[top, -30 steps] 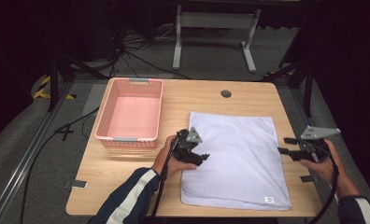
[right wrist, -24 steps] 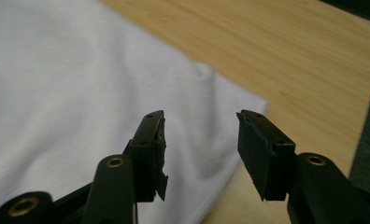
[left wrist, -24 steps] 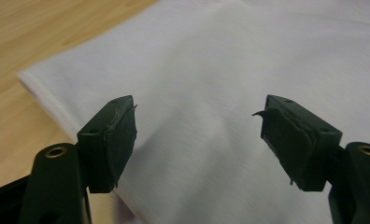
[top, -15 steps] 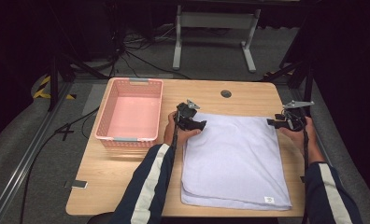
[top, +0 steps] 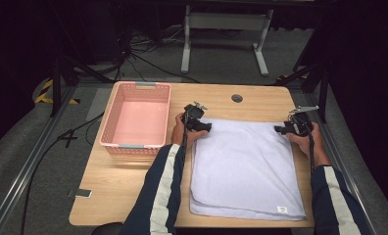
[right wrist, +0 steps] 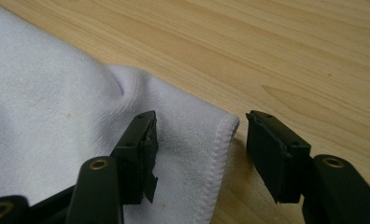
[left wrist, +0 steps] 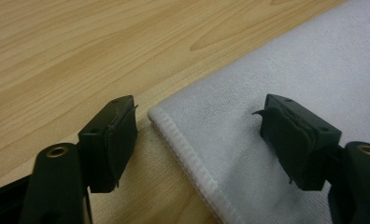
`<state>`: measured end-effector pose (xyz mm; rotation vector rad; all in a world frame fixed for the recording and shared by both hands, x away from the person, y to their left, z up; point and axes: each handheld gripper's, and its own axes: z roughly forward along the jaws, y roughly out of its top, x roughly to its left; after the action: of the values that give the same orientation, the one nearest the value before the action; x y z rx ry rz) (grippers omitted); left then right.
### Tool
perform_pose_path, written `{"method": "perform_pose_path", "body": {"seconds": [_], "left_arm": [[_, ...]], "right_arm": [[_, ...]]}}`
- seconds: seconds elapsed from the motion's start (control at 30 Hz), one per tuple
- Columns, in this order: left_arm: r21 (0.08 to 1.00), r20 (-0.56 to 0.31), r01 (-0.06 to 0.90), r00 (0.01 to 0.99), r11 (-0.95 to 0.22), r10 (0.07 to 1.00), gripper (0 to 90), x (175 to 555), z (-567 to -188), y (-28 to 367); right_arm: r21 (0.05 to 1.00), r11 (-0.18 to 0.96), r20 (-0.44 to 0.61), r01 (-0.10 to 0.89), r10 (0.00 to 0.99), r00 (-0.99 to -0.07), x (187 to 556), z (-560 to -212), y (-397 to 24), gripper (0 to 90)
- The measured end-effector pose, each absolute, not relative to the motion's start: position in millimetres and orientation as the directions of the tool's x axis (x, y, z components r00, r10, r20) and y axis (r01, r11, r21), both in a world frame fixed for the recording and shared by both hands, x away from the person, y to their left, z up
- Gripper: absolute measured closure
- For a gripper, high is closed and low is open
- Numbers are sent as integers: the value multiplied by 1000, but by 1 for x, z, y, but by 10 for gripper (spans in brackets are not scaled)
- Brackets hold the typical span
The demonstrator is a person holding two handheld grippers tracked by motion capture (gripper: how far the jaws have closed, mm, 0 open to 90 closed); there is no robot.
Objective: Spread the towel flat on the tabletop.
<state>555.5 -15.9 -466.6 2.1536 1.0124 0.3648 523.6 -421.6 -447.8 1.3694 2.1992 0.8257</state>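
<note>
White towel (top: 246, 166) is spread on the wooden table (top: 133, 181). Its far corners are straddled by the left gripper (left wrist: 199, 140) and right gripper (right wrist: 199, 144); both are held apart, ungripped, the right's jaws having just been opening.

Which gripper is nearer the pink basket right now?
Left. The left gripper sits at the towel's far left corner, just beside the pink basket; the right gripper is at the far right corner, across the towel.

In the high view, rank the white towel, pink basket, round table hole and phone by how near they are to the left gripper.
1. white towel, right beside the left gripper
2. pink basket, to its left
3. round table hole, beyond it, rightward
4. phone, near table corner, far left
</note>
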Motion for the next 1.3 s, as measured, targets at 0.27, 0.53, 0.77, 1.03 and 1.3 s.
{"method": "perform_pose_path", "body": {"seconds": [0.27,0.53,0.77,1.03,1.3], "left_arm": [[706,-109,537,727,-462,678,737,551,-463,-15],[710,-89,534,714,-459,694,823,546,-462,-19],[721,-46,530,679,-446,733,825,541,-456,-12],[736,-17,542,615,-406,789,825,546,-452,2],[784,-64,509,636,-356,769,825,536,-438,0]], "right_arm": [[671,328,6,665,895,-446,526,-448,-424,515],[660,334,43,673,877,-478,522,-446,-417,819],[683,341,32,645,869,-494,517,-440,-412,837],[738,304,32,602,876,-481,517,-432,-405,841],[777,295,29,555,866,-500,512,-422,-398,842]]}}
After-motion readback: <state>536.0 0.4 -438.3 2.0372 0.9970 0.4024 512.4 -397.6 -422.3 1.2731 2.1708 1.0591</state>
